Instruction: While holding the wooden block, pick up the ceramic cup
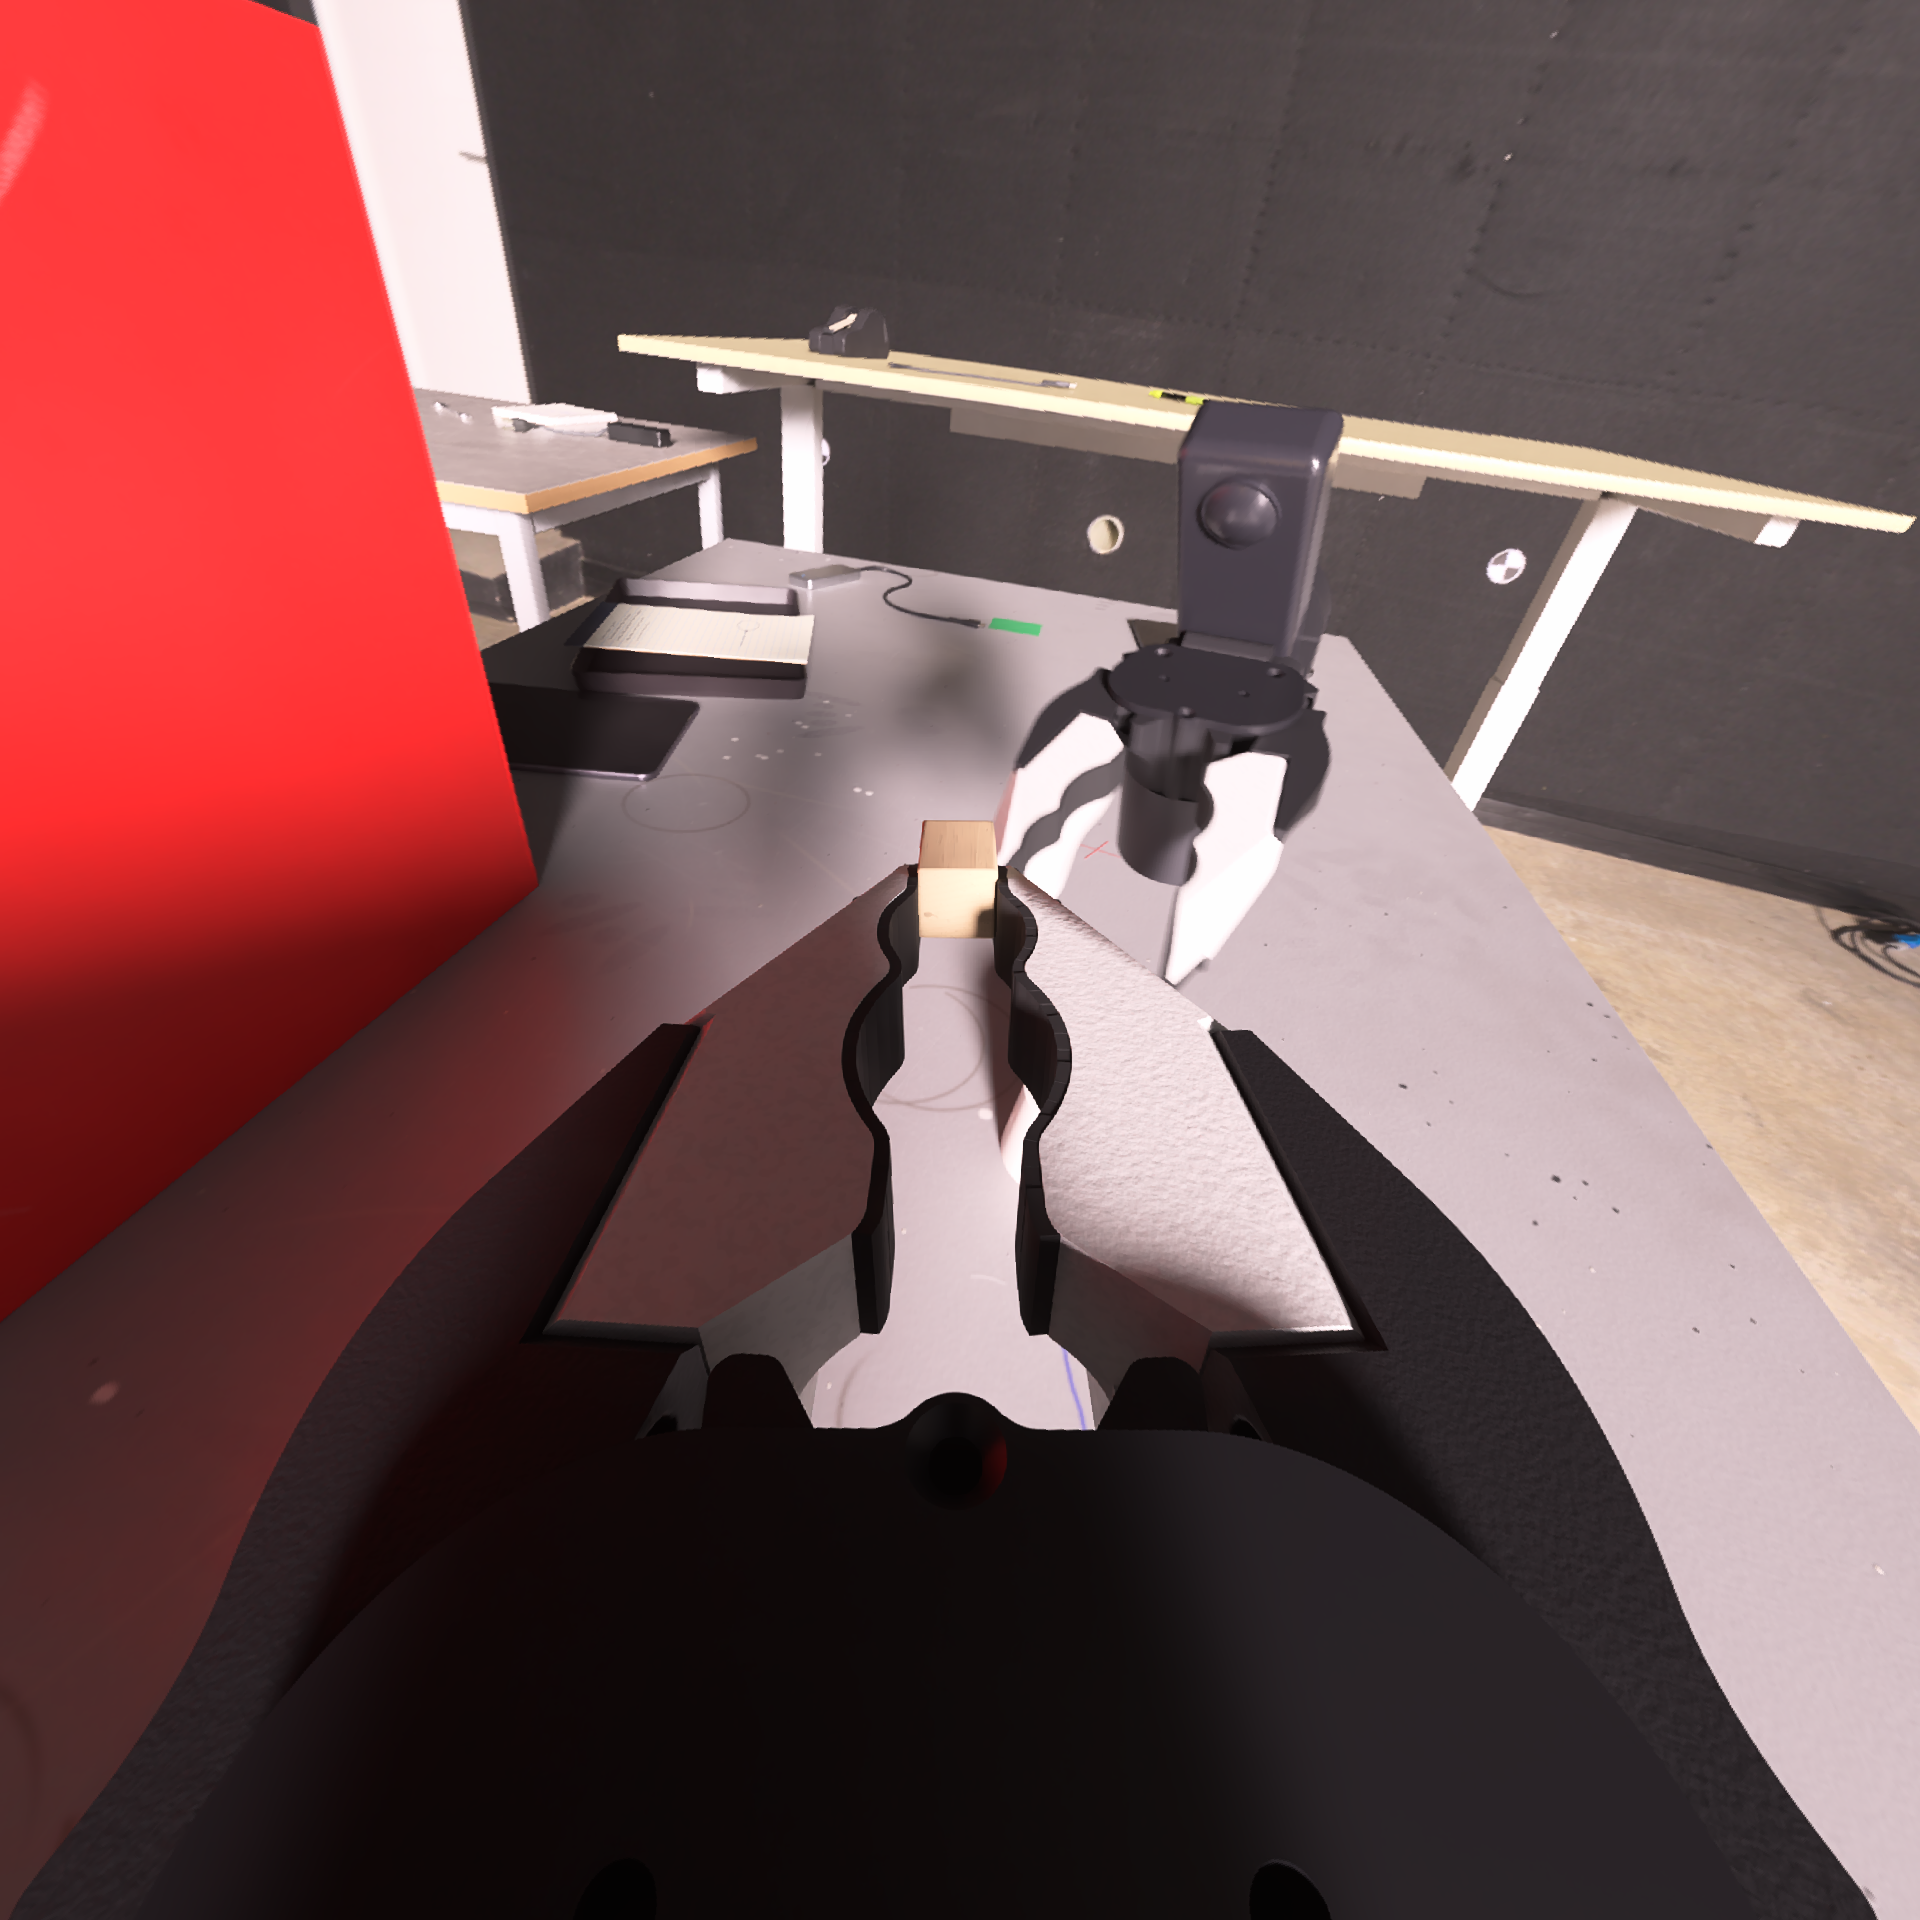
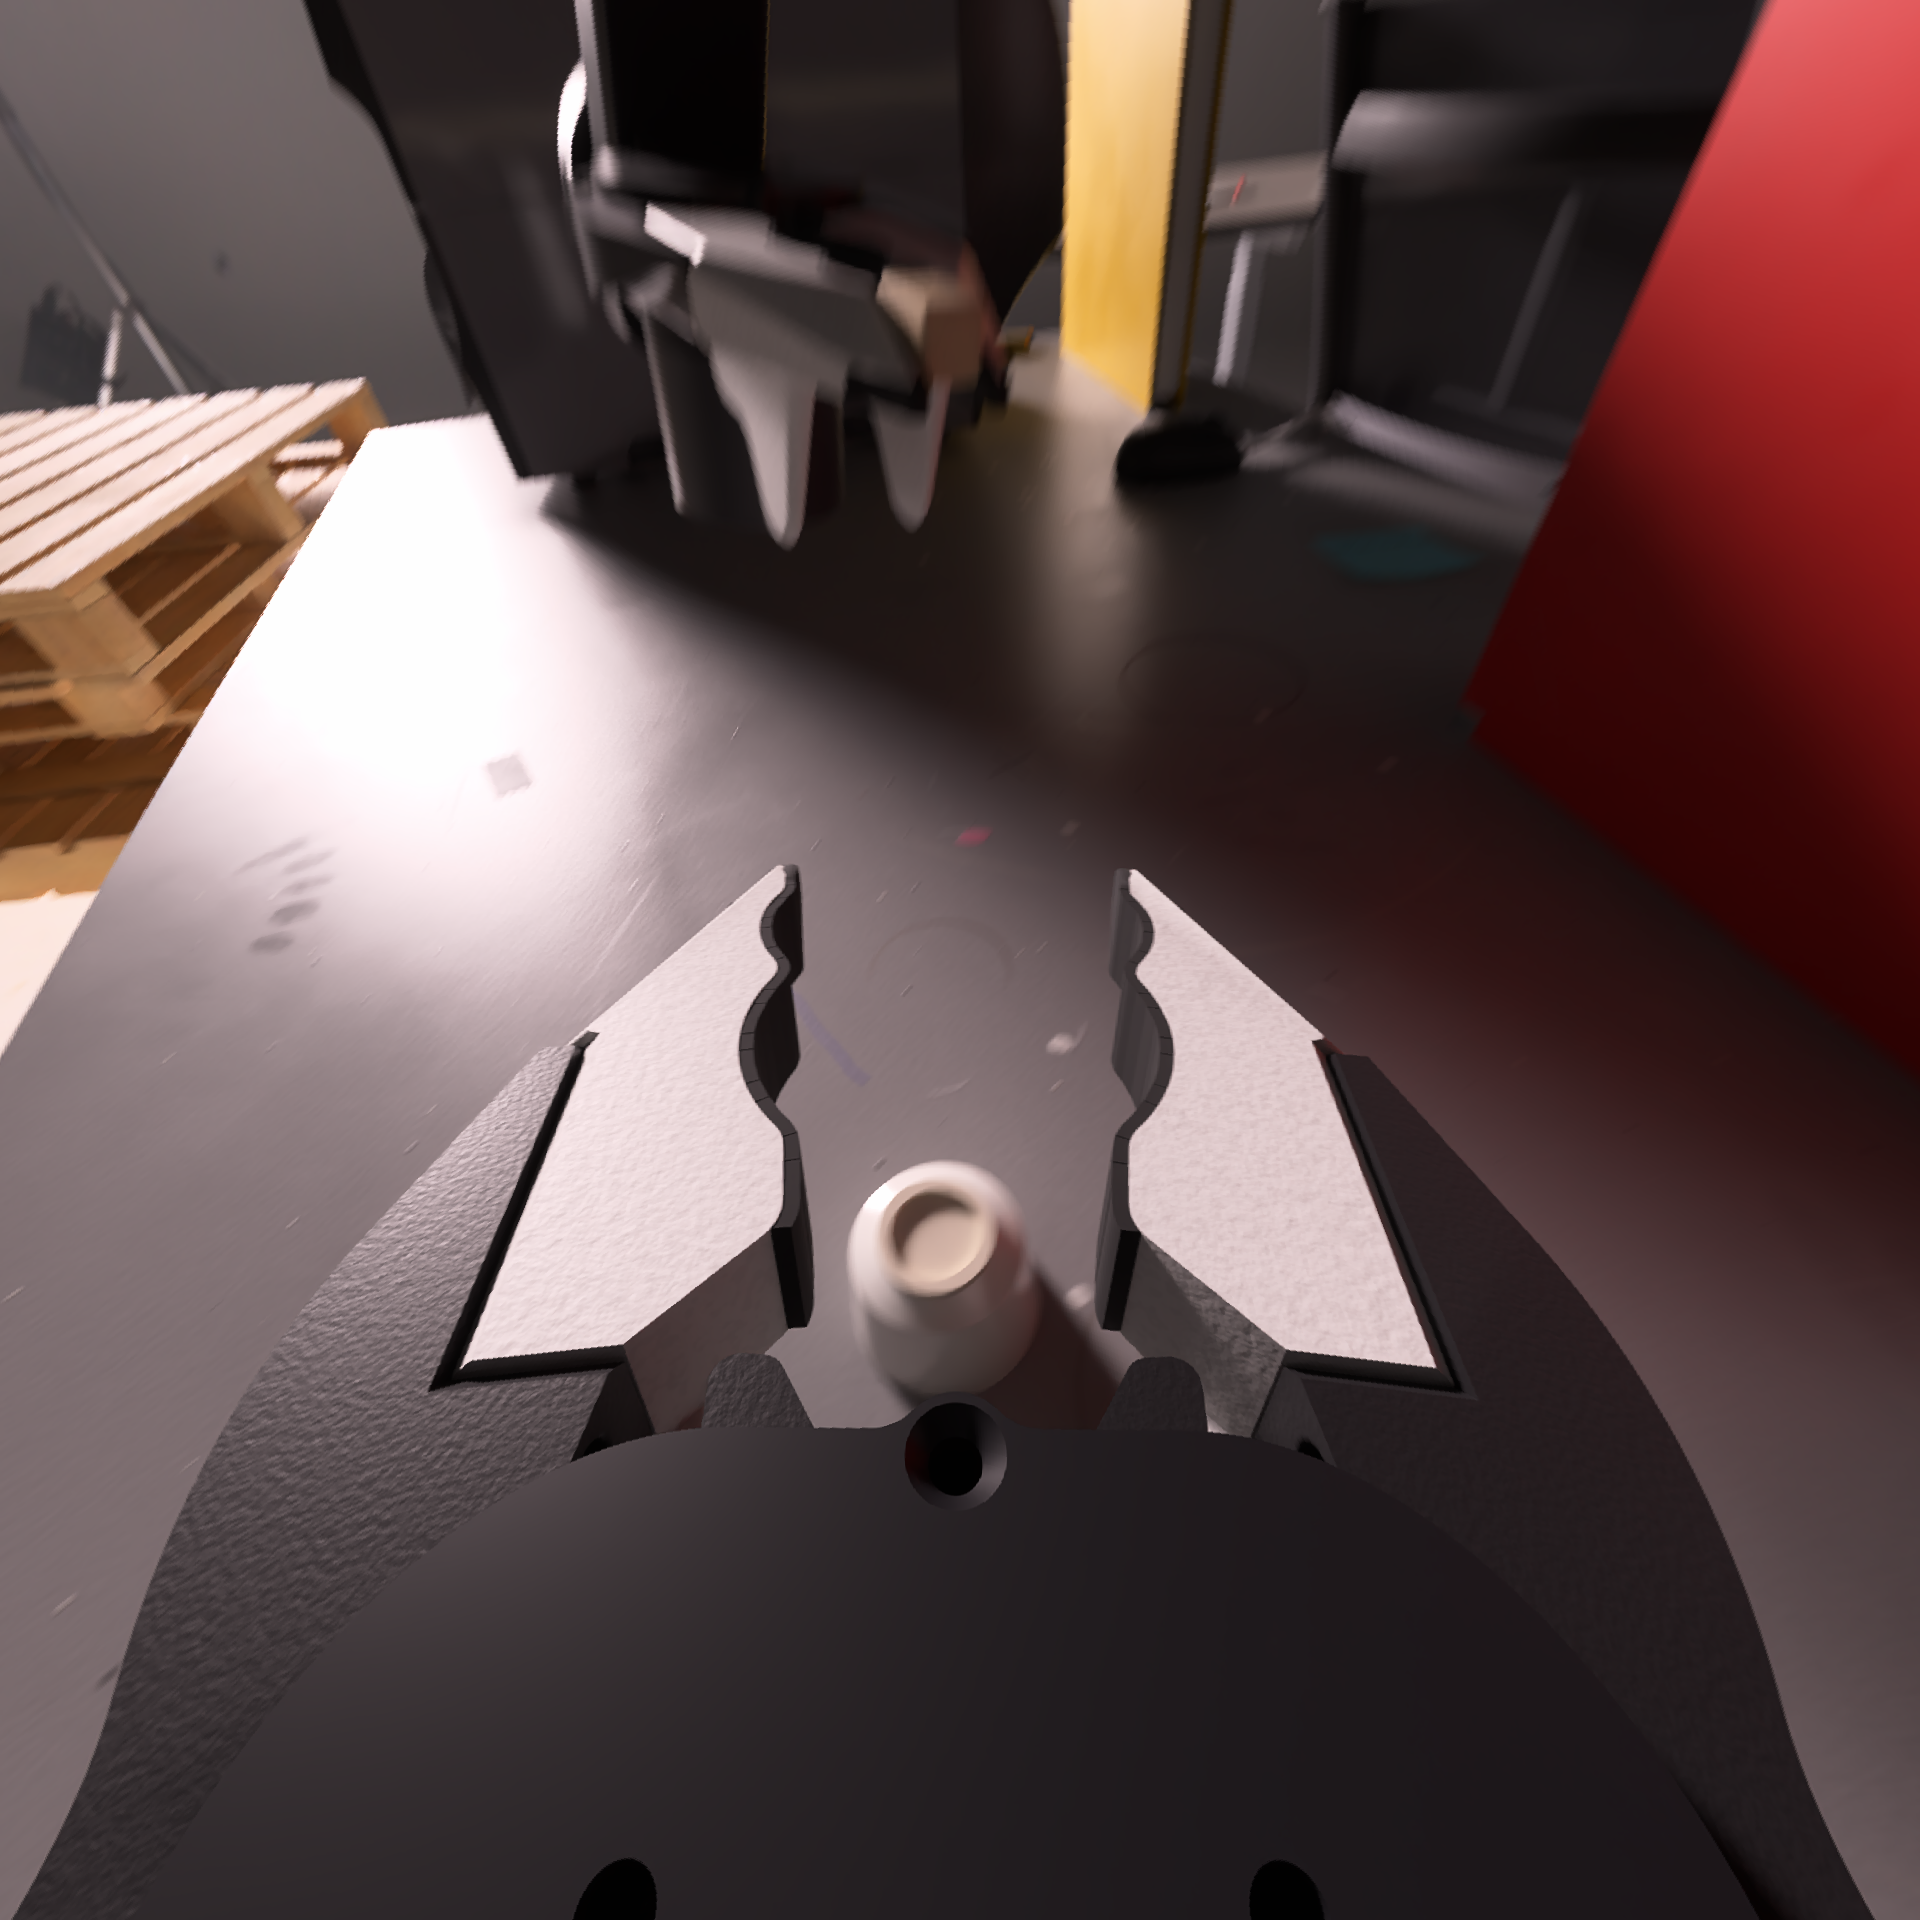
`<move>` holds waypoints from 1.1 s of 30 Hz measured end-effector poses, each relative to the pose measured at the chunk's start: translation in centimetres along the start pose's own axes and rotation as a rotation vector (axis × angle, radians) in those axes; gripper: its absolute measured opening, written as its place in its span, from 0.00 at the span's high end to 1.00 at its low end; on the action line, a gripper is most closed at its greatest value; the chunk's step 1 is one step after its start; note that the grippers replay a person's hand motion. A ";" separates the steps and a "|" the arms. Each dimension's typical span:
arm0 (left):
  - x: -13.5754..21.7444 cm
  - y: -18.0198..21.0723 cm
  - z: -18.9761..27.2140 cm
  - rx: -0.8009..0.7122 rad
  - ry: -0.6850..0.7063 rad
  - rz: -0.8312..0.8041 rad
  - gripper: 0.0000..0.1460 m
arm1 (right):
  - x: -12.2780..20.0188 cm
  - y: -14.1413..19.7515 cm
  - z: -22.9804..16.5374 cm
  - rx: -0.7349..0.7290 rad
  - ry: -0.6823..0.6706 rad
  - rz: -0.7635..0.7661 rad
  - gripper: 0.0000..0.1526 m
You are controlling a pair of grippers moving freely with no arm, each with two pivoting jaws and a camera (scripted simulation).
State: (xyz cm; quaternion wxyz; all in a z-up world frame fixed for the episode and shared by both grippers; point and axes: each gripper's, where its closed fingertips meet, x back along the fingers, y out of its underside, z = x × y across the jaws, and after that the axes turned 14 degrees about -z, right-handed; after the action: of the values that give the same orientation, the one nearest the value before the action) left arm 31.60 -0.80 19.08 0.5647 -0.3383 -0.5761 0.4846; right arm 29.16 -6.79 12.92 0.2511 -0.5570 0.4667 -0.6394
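- Deep between the spread fingers of our right gripper (image 2: pixel 956 899), close to its base, we see the ceramic cup (image 2: pixel 940 1288) lying on its side on the grey table (image 2: pixel 416 675); the fingers do not touch it.
- Our left gripper (image 1: pixel 958 883) is clenched on the wooden block (image 1: pixel 956 878), which sits right at its fingertips, above the table.
- Ahead of the left gripper and a little right, the right gripper points down.
- A red panel (image 1: pixel 208 623) stands on the left gripper's left side.
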 end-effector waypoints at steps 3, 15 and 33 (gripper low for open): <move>1.1 0.5 0.0 -0.002 -0.022 -0.026 0.91 | -1.3 3.1 -2.3 0.007 -0.027 -0.144 0.56; 1.9 1.9 0.1 0.012 -0.052 -0.042 0.91 | -2.7 11.5 -0.3 -0.058 0.170 -0.467 0.53; 1.9 2.7 -0.1 0.022 -0.052 -0.061 0.91 | -3.0 7.3 -1.0 -0.070 -0.049 -0.286 0.67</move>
State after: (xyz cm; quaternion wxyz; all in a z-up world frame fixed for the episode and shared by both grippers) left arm 31.03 1.78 17.11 0.5677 -0.3017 -0.5953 0.4819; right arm 27.49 -7.18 5.12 0.1491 -0.6418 0.3984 -0.6381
